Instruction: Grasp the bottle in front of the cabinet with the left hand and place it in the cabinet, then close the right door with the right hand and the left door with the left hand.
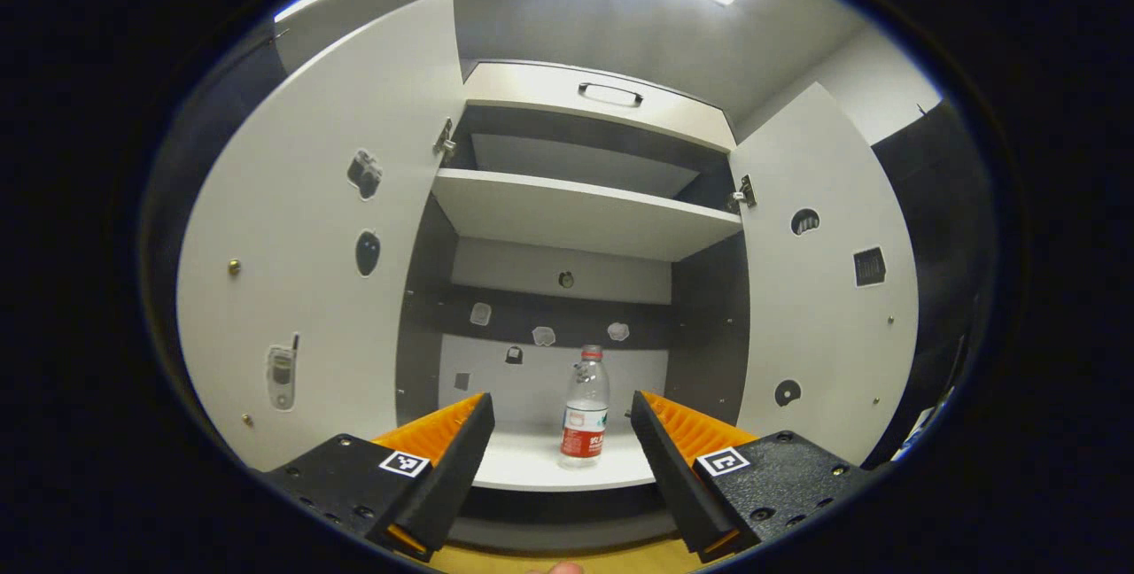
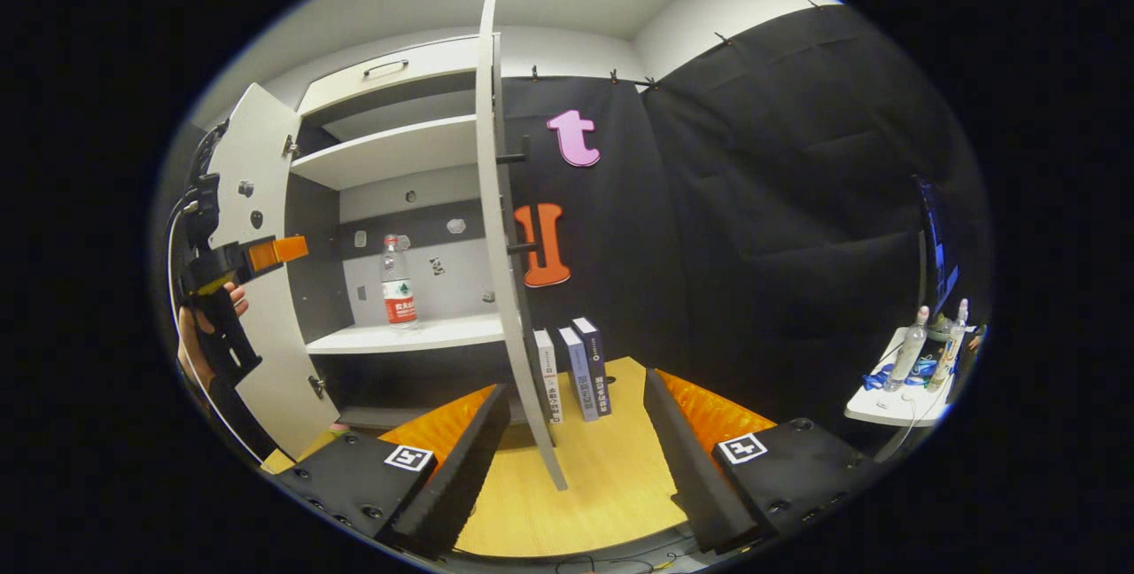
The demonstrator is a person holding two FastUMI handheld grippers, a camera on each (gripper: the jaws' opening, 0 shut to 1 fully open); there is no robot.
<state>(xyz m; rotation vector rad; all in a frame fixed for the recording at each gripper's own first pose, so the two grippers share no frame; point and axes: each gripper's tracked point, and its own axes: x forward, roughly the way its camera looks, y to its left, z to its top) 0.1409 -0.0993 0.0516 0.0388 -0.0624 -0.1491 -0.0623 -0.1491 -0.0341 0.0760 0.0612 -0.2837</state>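
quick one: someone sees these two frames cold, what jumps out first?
The bottle with a red label, standing upright and alone on the lower shelf of the open cabinet, framed between the open fingers of the left hand-held gripper. Next, both white doors swung wide; in the right gripper view the right door stands edge-on, just ahead of the open right hand-held gripper.

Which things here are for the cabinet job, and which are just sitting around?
For the job:
bottle, standing inside the cabinet
right door, open
left door, open
left tool
right tool

Just lying about:
three books on the floor
bottles on a side table
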